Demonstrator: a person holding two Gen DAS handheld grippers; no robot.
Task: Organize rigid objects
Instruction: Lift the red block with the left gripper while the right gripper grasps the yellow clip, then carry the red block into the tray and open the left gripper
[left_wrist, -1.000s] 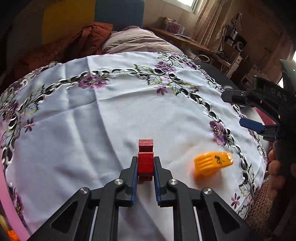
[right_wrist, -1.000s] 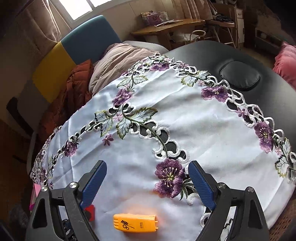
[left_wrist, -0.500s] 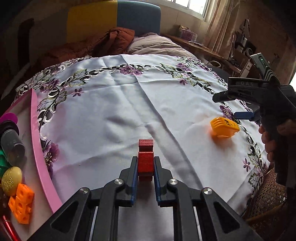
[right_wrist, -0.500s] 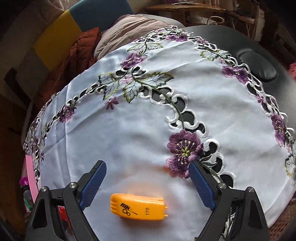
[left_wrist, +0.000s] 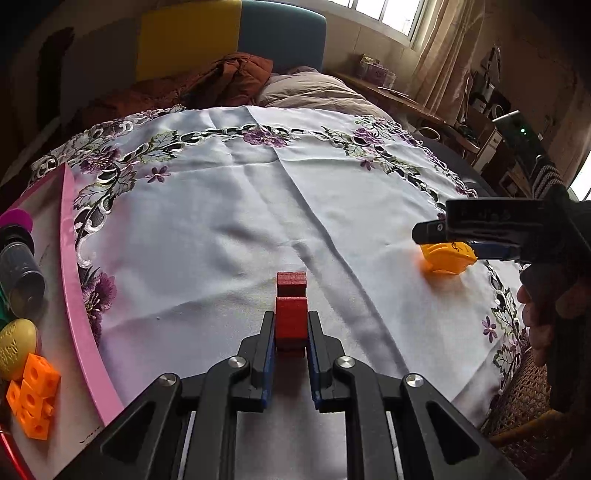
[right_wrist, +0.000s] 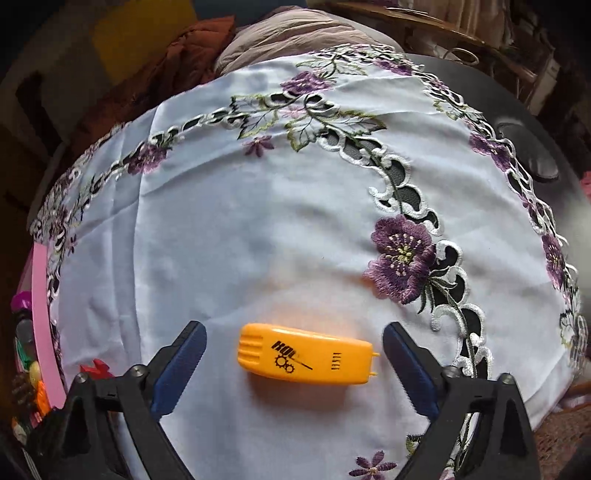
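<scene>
The right gripper is closing, its blue pads either side of the orange plastic oblong case lying flat on the white embroidered tablecloth — neither pad touching yet. Gripped lengthwise, that smooth shell could squirt out or snag cloth. The left gripper is clamped on a red wooden block, the pink tray off to its left.

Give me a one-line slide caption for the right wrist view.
Right claw closing around the yellow toy lying on the embroidered tablecloth, pads not yet touching.
</scene>
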